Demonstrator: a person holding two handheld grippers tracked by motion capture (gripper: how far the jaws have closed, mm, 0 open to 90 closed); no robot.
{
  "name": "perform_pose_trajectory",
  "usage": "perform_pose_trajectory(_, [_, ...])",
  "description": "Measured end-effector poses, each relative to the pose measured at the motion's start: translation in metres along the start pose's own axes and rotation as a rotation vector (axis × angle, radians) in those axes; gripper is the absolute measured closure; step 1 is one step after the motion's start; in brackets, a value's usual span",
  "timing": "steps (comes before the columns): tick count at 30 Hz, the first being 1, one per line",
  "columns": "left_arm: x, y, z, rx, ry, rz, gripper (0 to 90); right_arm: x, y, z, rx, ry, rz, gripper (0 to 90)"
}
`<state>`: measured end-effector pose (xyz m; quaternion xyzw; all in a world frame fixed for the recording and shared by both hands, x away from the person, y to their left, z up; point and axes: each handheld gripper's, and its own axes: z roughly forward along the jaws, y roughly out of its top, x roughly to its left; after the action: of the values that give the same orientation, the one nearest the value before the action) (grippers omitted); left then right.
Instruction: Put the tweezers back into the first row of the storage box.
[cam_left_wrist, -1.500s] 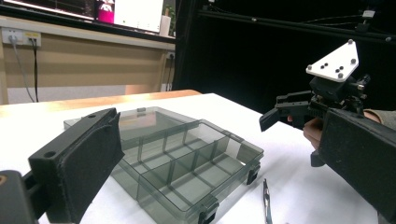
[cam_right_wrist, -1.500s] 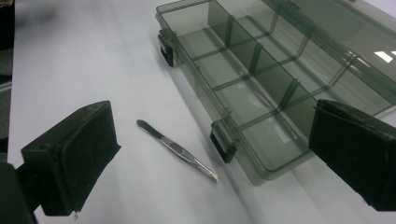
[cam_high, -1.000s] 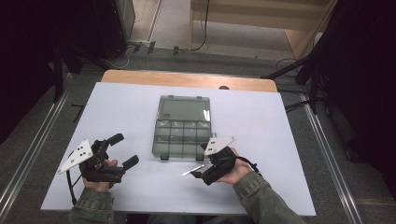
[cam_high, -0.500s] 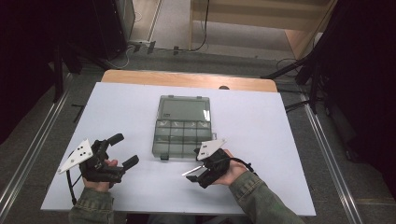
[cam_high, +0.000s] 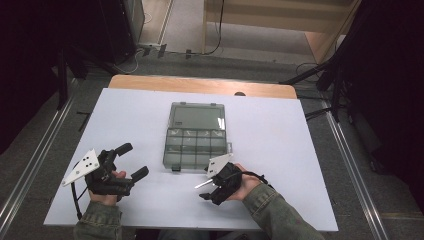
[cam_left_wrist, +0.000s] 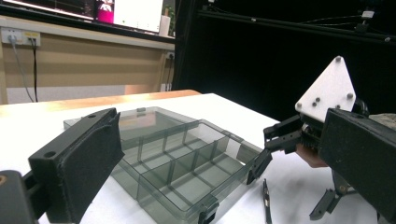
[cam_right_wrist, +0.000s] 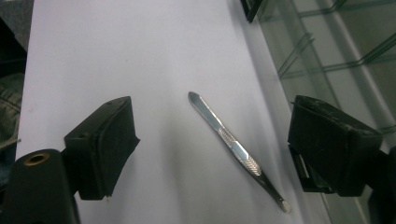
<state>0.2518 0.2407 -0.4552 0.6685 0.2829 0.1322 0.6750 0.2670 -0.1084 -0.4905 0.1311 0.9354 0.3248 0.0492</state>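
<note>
The desk (cam_high: 310, 150), covered in white, carries every item. A smoky transparent compartment box (cam_high: 196, 135) lies open at the desk's centre, its lid toward the far edge and its divided tray toward the near edge; it lies where it lay a second ago.

The left gripper (cam_high: 131, 161) rests near the desk's near left corner, jaws spread wide with nothing between them, pointed toward the box; its position matches the earlier frames.

The right gripper (cam_high: 204, 189) sits by the near edge, just off the box's near right corner. Compared with a second ago it has shifted slightly leftward and tipped down over the desk surface. Its jaws have just been closing yet remain apart, straddling the tweezers (cam_right_wrist: 236, 150) without the pads touching them.

The metal tweezers lie flat on the desk beside the tray's near wall, slanting between the two pads, blunt end away from the right gripper, tips toward it.
</note>
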Motion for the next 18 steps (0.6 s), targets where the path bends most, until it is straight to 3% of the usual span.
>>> perform_pose_trajectory(11, [0.0001, -0.0001, 0.0001, 0.000, 0.000, 0.000, 0.0, -0.0012, -0.0006, 0.0012, 0.029, 0.004, -0.010, 26.5])
perform_pose_trajectory(18, [0.0001, -0.0001, 0.0002, 0.001, -0.002, 0.001, 0.0, -0.0017, -0.0019, 0.0072, 0.079, 0.009, -0.011, 29.7])
